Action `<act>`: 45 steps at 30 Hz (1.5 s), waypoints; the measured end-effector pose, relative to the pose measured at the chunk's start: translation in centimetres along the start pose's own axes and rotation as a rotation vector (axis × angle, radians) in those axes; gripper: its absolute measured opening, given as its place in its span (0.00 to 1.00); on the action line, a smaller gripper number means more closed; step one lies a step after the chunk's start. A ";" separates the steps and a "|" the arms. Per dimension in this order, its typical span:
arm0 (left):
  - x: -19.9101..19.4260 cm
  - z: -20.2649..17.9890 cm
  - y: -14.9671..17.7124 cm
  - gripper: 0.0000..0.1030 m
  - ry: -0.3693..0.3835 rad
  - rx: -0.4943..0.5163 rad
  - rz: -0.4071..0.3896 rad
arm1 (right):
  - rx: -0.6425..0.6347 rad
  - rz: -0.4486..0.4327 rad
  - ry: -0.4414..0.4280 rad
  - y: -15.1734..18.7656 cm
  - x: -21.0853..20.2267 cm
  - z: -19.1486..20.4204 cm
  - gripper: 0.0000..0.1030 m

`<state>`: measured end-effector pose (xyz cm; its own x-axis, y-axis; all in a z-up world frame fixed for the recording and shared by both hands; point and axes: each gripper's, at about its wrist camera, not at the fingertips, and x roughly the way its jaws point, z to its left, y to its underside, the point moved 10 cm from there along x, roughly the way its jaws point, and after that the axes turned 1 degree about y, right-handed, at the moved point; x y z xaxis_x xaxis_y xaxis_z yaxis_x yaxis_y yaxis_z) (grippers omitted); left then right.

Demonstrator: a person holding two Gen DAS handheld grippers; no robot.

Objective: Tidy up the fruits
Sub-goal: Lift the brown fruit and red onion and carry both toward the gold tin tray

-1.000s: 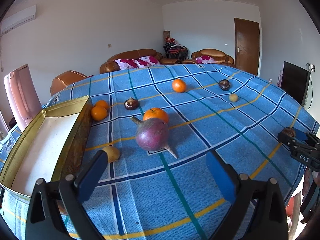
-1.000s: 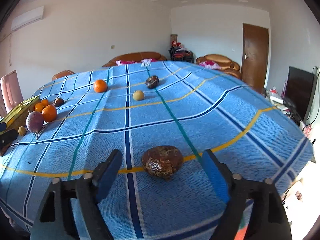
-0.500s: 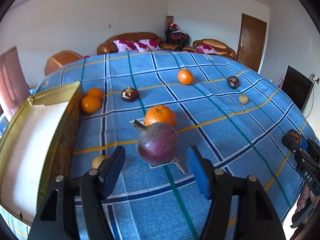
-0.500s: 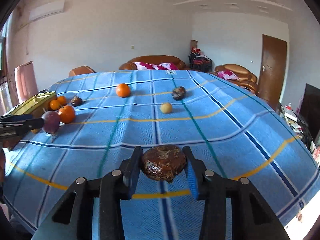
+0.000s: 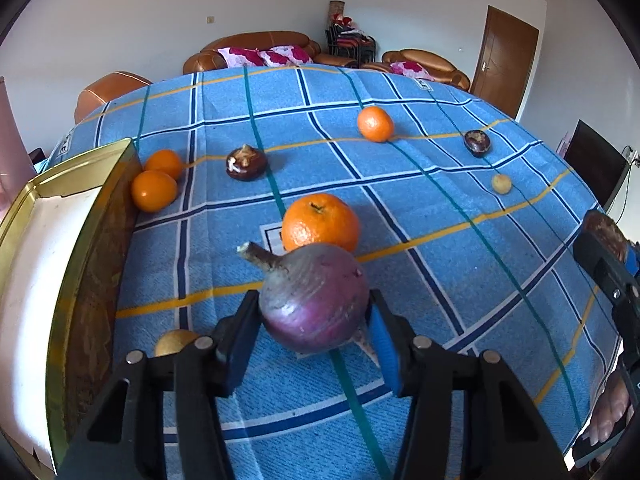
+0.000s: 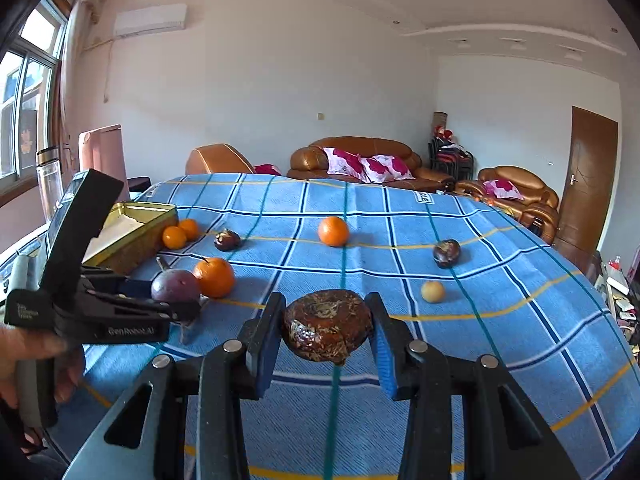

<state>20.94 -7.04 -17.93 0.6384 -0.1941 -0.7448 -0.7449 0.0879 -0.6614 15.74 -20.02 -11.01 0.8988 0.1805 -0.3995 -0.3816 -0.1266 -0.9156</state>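
Note:
A purple round root with a stalk (image 5: 316, 296) lies on the blue checked tablecloth. My left gripper (image 5: 313, 310) has it between its jaws, which are closing, and both pads touch its sides. In the right wrist view the same root (image 6: 175, 285) shows at the left gripper's (image 6: 180, 310) tip. My right gripper (image 6: 325, 310) is shut on a brown mottled fruit (image 6: 326, 326) and holds it above the cloth. A gold tin (image 5: 100, 216) with a white inside stands open at the left. A large orange (image 5: 320, 222) sits just behind the root.
Two oranges (image 5: 154, 190) rest against the tin's wall, and another orange (image 5: 375, 123) lies farther back. Dark fruits (image 5: 246, 162) (image 5: 477, 142) and a small yellow one (image 5: 501, 183) are scattered about. A yellow fruit (image 5: 176, 342) lies by my left finger. A hand (image 6: 24, 356) holds the left gripper.
My left gripper moved forward around the purple root and its jaws narrowed onto it. My right gripper shut on the brown fruit, lifted it off the cloth and swung left.

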 end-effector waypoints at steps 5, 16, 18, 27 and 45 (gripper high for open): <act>-0.3 0.7 -0.2 0.53 0.020 -0.042 -0.017 | 0.020 0.013 -0.026 -0.8 1.4 0.8 0.41; -2.8 0.7 -1.1 0.52 -0.022 -0.020 -0.142 | 0.005 -0.051 -0.017 -2.3 1.3 1.9 0.41; -3.2 0.6 -1.3 0.52 -0.032 -0.013 -0.163 | 0.000 -0.059 -0.019 -2.3 1.2 2.0 0.41; -5.1 0.4 -1.9 0.53 -0.072 0.022 -0.260 | -0.011 -0.108 -0.027 -2.8 0.2 2.2 0.41; -7.4 0.3 -2.1 0.52 -0.113 0.028 -0.367 | -0.032 -0.183 -0.041 -3.3 -1.3 2.7 0.41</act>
<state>17.87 -5.48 -11.08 0.8801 -0.1086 -0.4623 -0.4584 0.0597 -0.8867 15.26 -17.23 -7.59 0.9427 0.2430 -0.2286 -0.2050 -0.1187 -0.9715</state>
